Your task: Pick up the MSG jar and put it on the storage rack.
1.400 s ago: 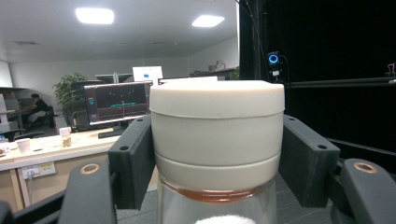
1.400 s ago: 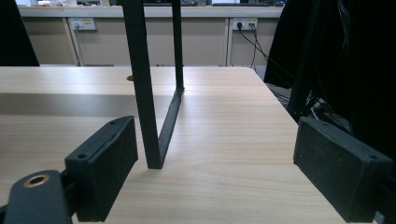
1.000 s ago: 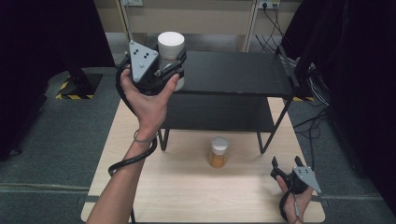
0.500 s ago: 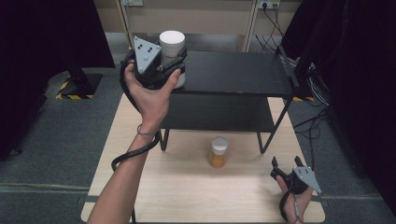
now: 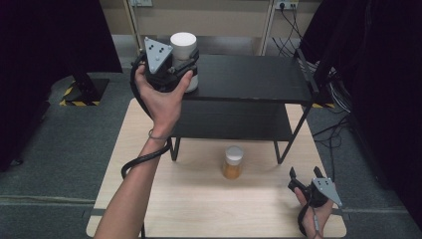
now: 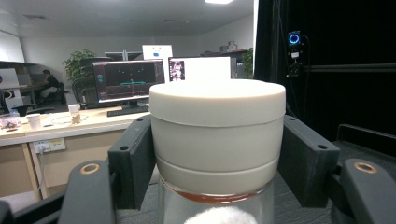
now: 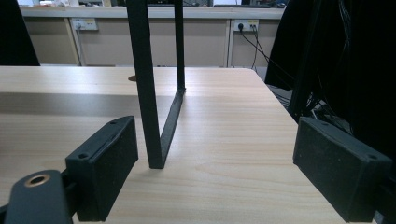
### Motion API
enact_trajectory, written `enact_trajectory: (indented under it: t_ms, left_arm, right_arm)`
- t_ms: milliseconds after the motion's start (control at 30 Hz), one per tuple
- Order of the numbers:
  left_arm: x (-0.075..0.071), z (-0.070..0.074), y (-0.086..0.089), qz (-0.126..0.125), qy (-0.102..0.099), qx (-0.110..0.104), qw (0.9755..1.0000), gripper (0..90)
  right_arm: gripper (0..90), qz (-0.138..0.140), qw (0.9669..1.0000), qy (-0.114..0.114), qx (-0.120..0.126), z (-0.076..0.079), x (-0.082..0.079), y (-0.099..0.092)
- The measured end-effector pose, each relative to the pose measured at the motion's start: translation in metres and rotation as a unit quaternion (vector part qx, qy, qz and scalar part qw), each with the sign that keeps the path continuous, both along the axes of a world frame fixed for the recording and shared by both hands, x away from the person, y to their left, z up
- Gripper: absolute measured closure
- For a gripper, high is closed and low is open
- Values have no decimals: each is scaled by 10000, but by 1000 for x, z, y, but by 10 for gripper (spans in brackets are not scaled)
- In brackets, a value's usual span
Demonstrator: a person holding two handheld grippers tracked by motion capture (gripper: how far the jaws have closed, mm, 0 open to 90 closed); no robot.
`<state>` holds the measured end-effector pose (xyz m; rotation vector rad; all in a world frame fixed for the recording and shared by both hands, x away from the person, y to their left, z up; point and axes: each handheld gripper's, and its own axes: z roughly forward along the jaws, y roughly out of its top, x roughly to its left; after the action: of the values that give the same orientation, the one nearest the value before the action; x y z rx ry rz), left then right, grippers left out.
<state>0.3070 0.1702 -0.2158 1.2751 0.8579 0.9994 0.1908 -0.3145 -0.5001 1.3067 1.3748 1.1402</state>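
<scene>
Left gripper (image 5: pixel 185 69): clamped on white-lidded jar (image 5: pixel 183 46) at black shelf (image 5: pixel 249 77) top's left edge
Right gripper (image 5: pixel 303 175): jaws apart, near table (image 5: pixel 199 199) corner

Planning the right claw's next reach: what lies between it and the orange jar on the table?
In the high view, bare wooden tabletop separates the right claw from the orange jar. The rack's leg stands just behind that stretch.
</scene>
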Motion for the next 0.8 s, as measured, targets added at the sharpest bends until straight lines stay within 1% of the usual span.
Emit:
enact_trajectory:
  t_ms: [100,167,300,467,533,567,667,700,767,800]
  left_arm:
    - [0,-4,2,-18,-33,-90,10000,334]
    - [2,-7,5,-94,-64,-149,9998,333]
    - [2,-6,8,-144,-36,-160,9998,332]
    - [4,-11,8,-164,-119,-208,9996,331]
    - [5,-11,9,-166,-126,-172,9996,328]
    - [5,-11,9,-163,-121,-151,9997,315]
    - [7,-11,8,-163,-120,-143,9997,169]
    - [7,-13,9,-156,-200,-162,9995,131]
    - [7,-16,10,-155,-296,-217,9992,70]
    - [7,-16,10,-155,-296,-217,9992,40]
  right_arm:
    - [139,-2,10000,-2,-13,0,0,0]
    - [139,1,10000,-8,-33,0,0,1]
    - [139,4,10000,-3,-50,0,0,1]
    - [139,8,10000,-9,-53,0,0,2]
    - [139,11,10000,-14,-51,0,0,1]
    - [140,12,10000,-14,-44,0,0,1]
    - [139,14,10000,-11,-38,0,0,1]
    - [139,13,10000,-11,-49,0,0,1]
    - [139,7,10000,-15,-64,0,0,2]
    - [139,7,10000,-15,-64,0,0,2]
